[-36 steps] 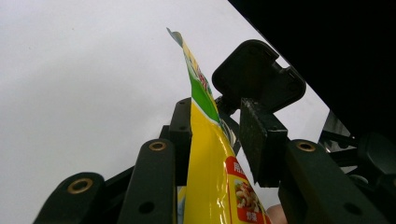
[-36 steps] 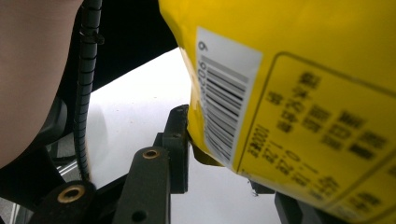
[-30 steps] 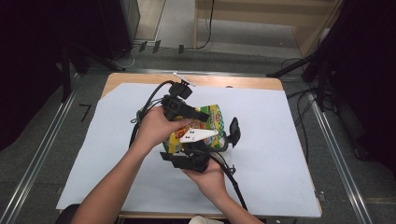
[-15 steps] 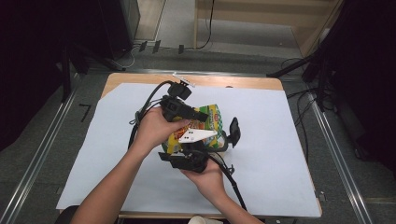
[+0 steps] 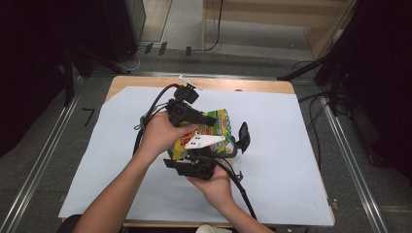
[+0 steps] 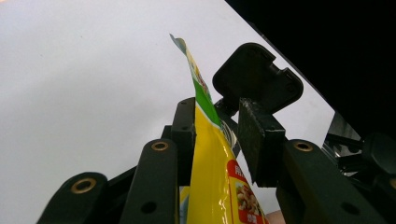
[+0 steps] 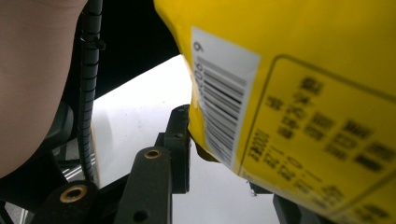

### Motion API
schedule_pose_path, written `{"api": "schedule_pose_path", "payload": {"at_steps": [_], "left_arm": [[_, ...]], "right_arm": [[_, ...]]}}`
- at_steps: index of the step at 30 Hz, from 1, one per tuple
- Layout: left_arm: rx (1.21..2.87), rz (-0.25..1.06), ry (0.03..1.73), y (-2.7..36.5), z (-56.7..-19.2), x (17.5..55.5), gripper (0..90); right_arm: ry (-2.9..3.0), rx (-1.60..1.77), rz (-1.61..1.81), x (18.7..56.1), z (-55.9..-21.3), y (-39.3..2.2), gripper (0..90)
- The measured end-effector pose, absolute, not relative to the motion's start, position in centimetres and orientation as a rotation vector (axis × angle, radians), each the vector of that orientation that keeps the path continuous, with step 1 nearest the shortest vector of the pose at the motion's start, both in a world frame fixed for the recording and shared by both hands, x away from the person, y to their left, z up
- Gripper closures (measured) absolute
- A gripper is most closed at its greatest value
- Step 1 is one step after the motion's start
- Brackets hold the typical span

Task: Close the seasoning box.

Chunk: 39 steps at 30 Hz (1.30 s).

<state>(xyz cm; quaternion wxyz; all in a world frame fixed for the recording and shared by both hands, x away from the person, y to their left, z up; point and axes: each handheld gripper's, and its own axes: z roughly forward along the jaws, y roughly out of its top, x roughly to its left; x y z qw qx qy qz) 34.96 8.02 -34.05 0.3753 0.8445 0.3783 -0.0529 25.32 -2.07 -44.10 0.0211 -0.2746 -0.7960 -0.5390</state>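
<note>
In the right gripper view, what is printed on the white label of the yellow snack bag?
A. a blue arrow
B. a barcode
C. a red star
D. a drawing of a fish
B. In the right gripper view the yellow snack bag carries a white label with black barcode lines and a digit above them.

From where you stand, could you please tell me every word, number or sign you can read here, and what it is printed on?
"9": a lone digit above the barcode on the white label of the yellow snack bag.
Boxed lines of characters on the bag's back: too blurred to read.
Small print beside the nut picture on the bag's front: too small to read.
Front print on the bag from above: too small to read.
</note>
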Motion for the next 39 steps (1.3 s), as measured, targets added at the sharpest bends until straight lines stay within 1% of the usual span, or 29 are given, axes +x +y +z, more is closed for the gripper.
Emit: {"api": "schedule_pose_path", "payload": {"at_steps": [13,26,30,35,39], "left_arm": [[2.166,-0.134,0.989,8.42,-34.43,35.31,69.7],[2.170,-0.124,0.972,8.23,-34.22,34.92,69.9],[2.158,-0.133,0.973,8.21,-34.07,34.93,68.4],[2.162,-0.140,0.985,8.35,-34.26,35.41,71.3],[2.163,-0.142,0.978,8.15,-34.25,35.45,71.7]], "right_arm": [[-2.474,-0.848,-1.659,25.34,-44.20,-2.00,67.8],[-2.491,-0.841,-1.659,25.24,-44.20,-2.00,68.1],[-2.482,-0.839,-1.667,25.24,-44.07,-2.06,68.1],[-2.462,-0.856,-1.660,25.42,-44.11,-2.00,67.9],[-2.465,-0.861,-1.660,25.44,-44.09,-2.11,67.9]]}}
